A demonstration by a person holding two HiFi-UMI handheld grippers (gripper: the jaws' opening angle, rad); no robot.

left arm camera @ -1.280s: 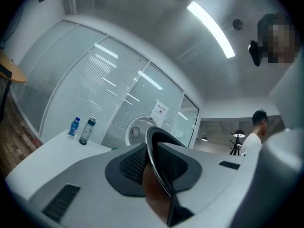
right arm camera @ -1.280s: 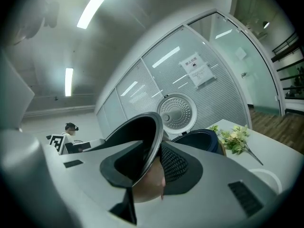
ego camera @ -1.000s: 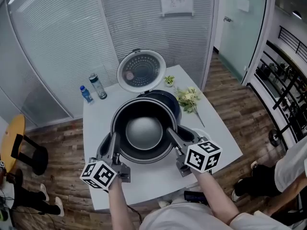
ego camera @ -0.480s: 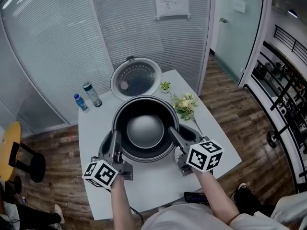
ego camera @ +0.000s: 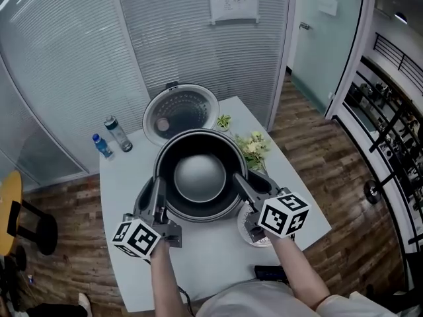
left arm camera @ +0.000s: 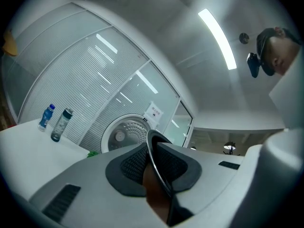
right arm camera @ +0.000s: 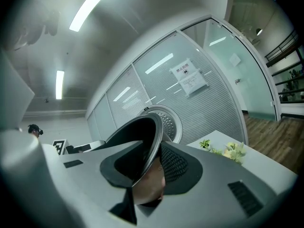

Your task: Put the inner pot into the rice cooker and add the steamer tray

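The left gripper (ego camera: 157, 194) and right gripper (ego camera: 239, 185) each pinched opposite rims of the round dark metal inner pot (ego camera: 198, 178).

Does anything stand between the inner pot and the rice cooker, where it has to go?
Nothing visible does. The left gripper and the right gripper hold the inner pot by its rim, before the open lid. The cooker's opening is hidden under the pot. The flowers and bottles stand aside.

White table (ego camera: 122, 190) — bottles (ego camera: 117, 133), flowers (ego camera: 251, 147) (cooker (ego camera: 180, 111) too).
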